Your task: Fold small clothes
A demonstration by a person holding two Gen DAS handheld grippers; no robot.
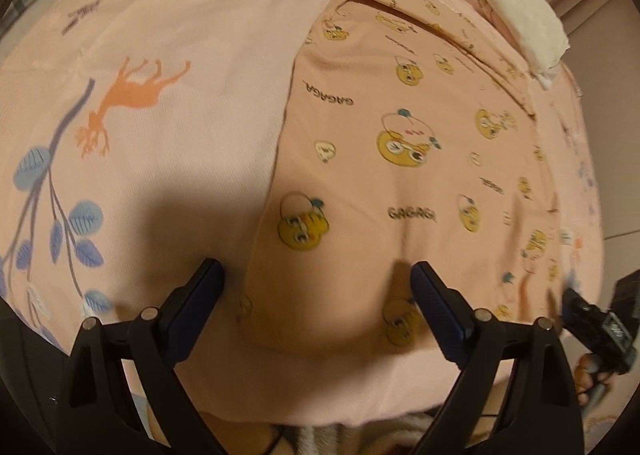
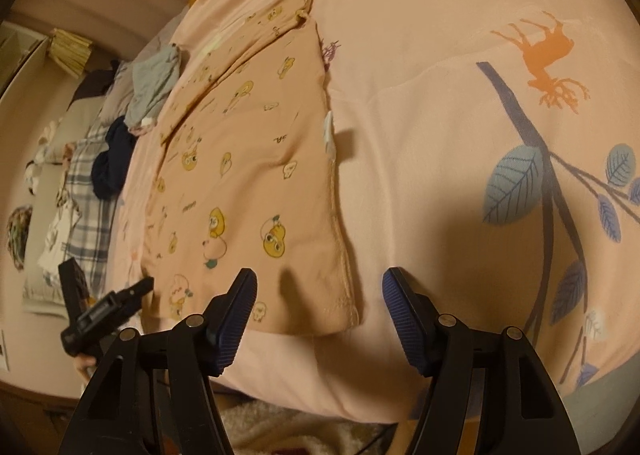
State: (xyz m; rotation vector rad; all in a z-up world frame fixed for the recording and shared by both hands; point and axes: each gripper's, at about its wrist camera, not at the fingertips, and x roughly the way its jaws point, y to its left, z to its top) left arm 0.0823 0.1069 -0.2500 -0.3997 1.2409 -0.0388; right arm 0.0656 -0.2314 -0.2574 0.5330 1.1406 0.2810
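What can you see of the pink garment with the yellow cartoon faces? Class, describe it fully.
The pink garment lies flat on the pink bedsheet, looking like soft knit cotton. It is printed with yellow cartoon faces and the word GAGAGA. A stitched hem runs along one edge, with a small white tag at it. One side looks folded over. Neither the left gripper nor the right gripper touches it; both are open near its closest edge.
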